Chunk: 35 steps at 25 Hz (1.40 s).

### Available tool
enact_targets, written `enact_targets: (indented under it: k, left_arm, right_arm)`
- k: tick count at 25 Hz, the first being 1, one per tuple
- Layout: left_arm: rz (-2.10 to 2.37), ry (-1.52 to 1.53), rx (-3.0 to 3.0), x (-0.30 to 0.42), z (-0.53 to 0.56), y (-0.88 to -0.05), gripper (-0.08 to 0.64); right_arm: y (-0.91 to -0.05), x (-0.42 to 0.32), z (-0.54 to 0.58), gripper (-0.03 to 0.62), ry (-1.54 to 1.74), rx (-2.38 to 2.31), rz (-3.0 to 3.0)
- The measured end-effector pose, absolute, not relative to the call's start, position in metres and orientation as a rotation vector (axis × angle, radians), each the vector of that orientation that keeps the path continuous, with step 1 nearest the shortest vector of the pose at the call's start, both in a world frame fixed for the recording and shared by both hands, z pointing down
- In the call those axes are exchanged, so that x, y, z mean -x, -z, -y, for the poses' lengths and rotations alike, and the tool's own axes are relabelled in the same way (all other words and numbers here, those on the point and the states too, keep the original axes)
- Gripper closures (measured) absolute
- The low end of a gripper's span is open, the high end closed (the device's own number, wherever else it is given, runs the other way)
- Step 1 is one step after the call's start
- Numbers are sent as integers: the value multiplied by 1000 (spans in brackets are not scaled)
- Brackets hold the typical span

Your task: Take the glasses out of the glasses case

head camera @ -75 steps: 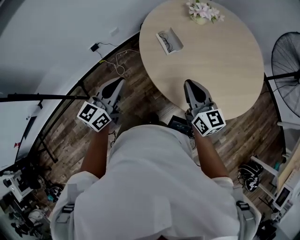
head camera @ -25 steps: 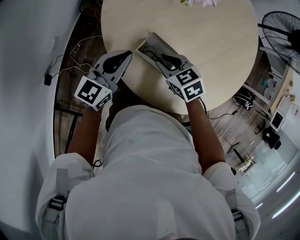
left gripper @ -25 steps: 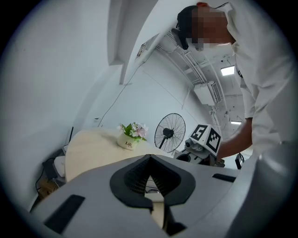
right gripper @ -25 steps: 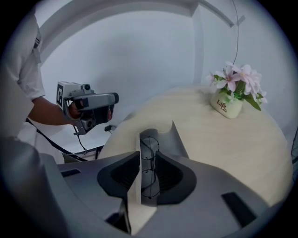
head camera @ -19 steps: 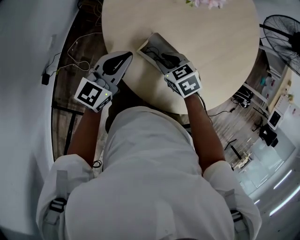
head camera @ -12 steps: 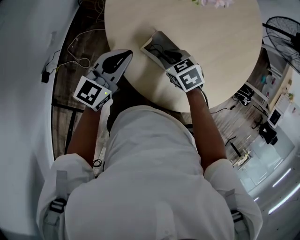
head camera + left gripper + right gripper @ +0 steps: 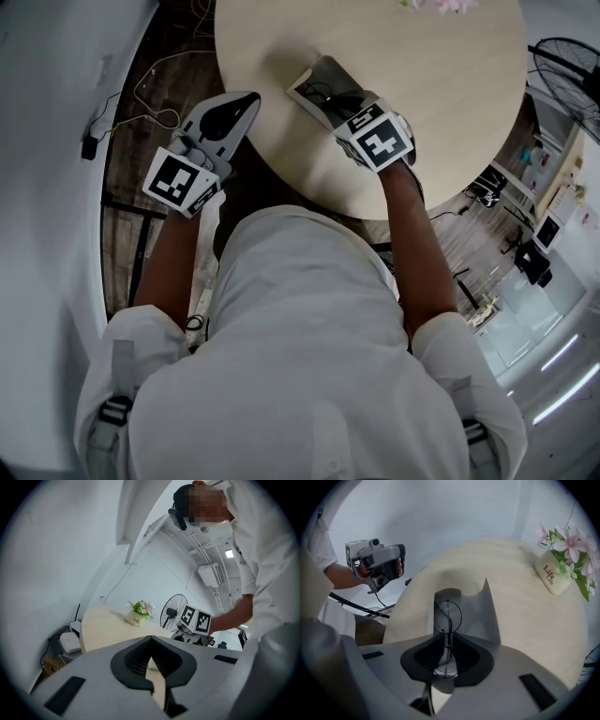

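An open grey glasses case [image 7: 314, 82] lies on the round pale wood table [image 7: 441, 84]. Thin black wire glasses [image 7: 448, 615] lie inside the case [image 7: 476, 616]. My right gripper [image 7: 339, 101] is lowered into the case, and in the right gripper view [image 7: 446, 645] its jaws sit close together on the bridge of the glasses. My left gripper [image 7: 246, 98] hovers at the table's left edge, apart from the case, with its jaws drawn together and nothing held [image 7: 152, 686].
A white pot of pink flowers [image 7: 555, 576] stands at the table's far side. A standing fan [image 7: 567, 75] is off to the right on the wood floor. Cables [image 7: 159, 94] trail on the floor to the left of the table.
My right gripper has moved forward and down onto the open case, until its jaws reach the glasses. The left gripper has stayed by the table's edge.
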<state>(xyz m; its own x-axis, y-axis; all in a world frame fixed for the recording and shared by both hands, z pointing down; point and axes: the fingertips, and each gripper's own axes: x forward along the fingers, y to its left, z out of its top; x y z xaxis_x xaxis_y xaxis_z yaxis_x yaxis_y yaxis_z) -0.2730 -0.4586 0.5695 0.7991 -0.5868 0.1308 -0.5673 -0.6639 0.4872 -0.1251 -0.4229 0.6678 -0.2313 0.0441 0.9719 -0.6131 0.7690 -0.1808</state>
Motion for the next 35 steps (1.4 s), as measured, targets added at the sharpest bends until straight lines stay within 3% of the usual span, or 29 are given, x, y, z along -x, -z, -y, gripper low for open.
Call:
enact_targets:
  k: [10,19,27,35]
  left_arm:
    - [889,69,-2458,279,451,-567,548]
    - [988,5,-2485,282,438,-543,548]
    - [1080,-22,-2628,251,414,-457,548]
    - [1151,-108,-2783,190,371,-365,549]
  right_arm:
    - [-666,127,426,548,-650,-475,1738]
    - [-623,114,440,558,-459,-599,1817]
    - [-501,93,432,558,-358,-824,2115]
    - [-328,15,381,558,-213,-1178,2576]
